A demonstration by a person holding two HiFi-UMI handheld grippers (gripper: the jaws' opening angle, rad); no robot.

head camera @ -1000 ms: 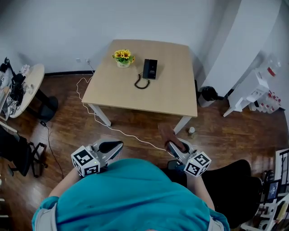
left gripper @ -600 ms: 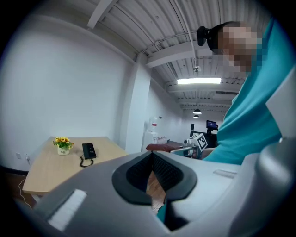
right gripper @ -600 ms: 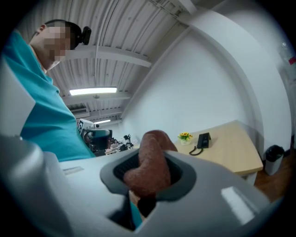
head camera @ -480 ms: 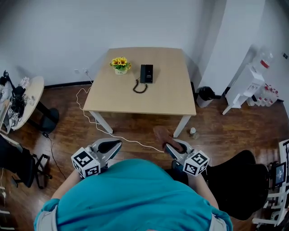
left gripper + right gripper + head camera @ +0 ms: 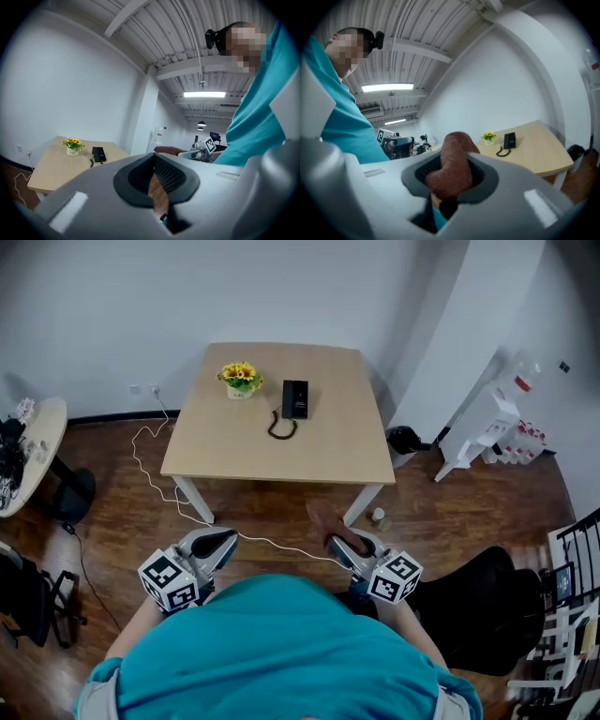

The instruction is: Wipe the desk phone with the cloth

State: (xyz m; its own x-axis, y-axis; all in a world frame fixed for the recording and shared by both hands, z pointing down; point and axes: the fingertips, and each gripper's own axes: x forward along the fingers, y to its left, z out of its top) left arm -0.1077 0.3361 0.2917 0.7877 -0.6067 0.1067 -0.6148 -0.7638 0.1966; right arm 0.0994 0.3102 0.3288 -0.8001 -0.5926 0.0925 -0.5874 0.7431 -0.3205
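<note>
The black desk phone (image 5: 294, 397) lies with its coiled cord on the far half of a light wooden table (image 5: 319, 451), next to a small pot of yellow flowers (image 5: 240, 379). Both grippers are held close to my body, well short of the table and above the wood floor. My right gripper (image 5: 342, 545) is shut on a brown cloth (image 5: 323, 519), which bulges up out of the jaws (image 5: 452, 164). My left gripper (image 5: 212, 545) is shut and holds nothing (image 5: 153, 157). The phone (image 5: 509, 139) shows small and far off in the right gripper view.
A white cable (image 5: 202, 517) trails over the floor from the wall to near my feet. A black office chair (image 5: 487, 601) stands at my right. A dark bin (image 5: 405, 440), a white rack (image 5: 483, 432) and a small cup (image 5: 377, 516) are beside the table. A round side table (image 5: 28, 451) is at the left.
The head view has swung: the table now sits a little farther off and more to the left. Both grippers stay by my body, slightly lower in view, with the cloth still held.
</note>
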